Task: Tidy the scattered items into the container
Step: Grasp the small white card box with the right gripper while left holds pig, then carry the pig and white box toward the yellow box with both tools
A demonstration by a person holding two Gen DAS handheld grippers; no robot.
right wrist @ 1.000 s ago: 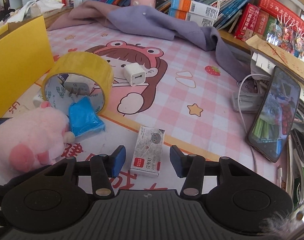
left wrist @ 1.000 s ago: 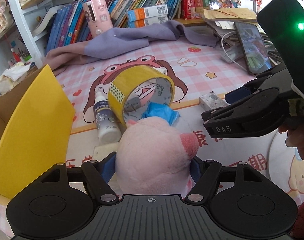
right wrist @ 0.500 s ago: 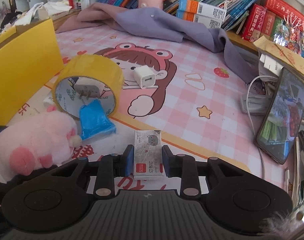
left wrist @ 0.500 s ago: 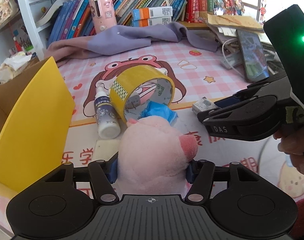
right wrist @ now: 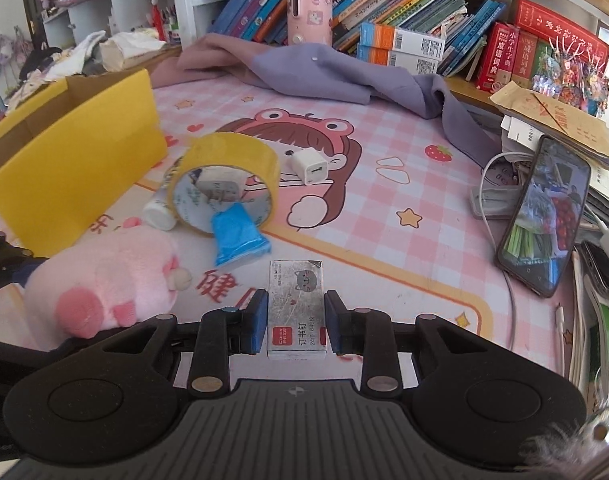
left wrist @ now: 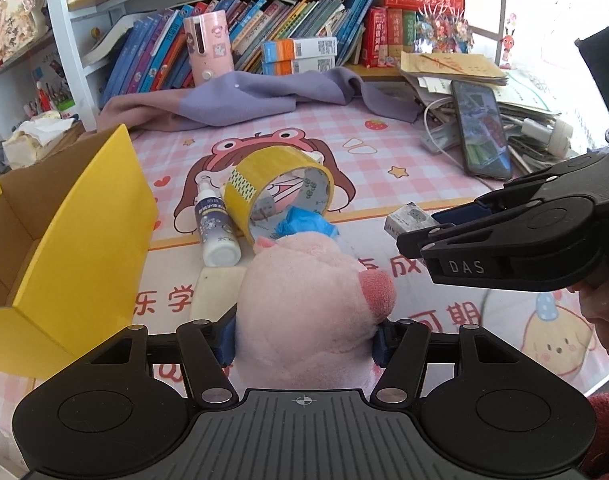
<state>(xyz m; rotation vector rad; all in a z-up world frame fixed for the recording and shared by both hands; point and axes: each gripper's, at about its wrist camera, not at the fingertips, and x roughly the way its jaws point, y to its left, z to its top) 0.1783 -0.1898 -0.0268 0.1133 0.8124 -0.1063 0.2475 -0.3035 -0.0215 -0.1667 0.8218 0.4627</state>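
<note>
My left gripper is shut on a pink plush pig, held above the mat. My right gripper is shut on a small staples box, lifted off the mat; the box also shows in the left wrist view. The pig shows in the right wrist view at lower left. The open yellow cardboard box stands at the left, also in the right wrist view. On the mat lie a yellow tape roll, a white spray bottle, a blue packet and a white charger cube.
A purple cloth lies at the back before a shelf of books. A phone, cables and paper piles crowd the right side. A pink cylinder stands at the back. The mat's front edge is near at lower right.
My right gripper closed on the staples box and lifted it. Both grippers rose and drew back with their loads.
</note>
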